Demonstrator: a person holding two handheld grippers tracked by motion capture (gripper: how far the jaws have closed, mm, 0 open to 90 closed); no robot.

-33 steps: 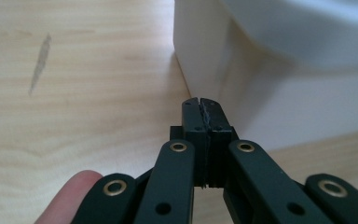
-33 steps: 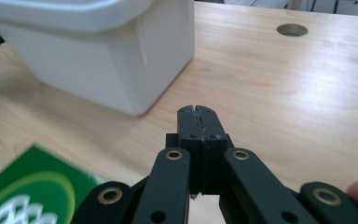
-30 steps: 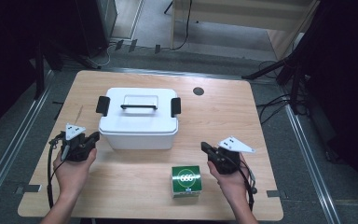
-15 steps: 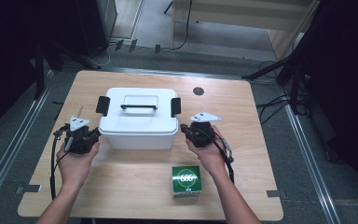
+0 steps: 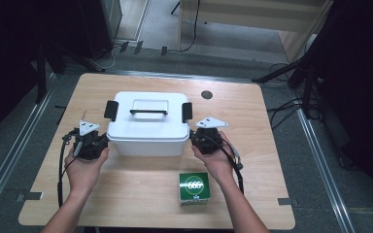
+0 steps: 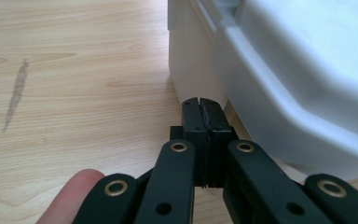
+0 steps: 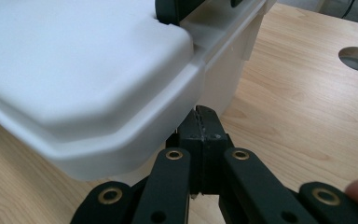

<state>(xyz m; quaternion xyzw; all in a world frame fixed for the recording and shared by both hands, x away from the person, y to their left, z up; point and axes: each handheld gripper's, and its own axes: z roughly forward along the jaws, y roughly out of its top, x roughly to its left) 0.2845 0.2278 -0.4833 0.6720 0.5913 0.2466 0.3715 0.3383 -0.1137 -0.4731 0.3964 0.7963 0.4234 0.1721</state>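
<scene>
— High view first. Count?
— One white storage box [image 5: 148,127] mid-table, lid on, black latch at each end, one black handle [image 5: 148,112] on top. One green carton [image 5: 194,188] nearer the front edge, well apart from the grippers. One round hole [image 5: 206,94] in the tabletop [image 5: 272,194] behind the box.
— Grippers?
— Left gripper [image 5: 96,143] just beside the box's left lower corner, right gripper [image 5: 198,141] just beside its right one. Nothing grasped.
— Left gripper view?
— Jaws clenched together, empty, tip low by the box wall, under the lid's overhanging rim. Touching or not: cannot tell.
— Right gripper view?
— Same picture mirrored: jaws pressed flat on each other, empty, tucked under the rim at the corner.
— Handling?
— Probably stiff moulded plastic, smooth, likely slippery against hard pads; weight unknown with contents hidden. Best purchase probably the handle, the latches, or under the rim from both ends at once.
</scene>
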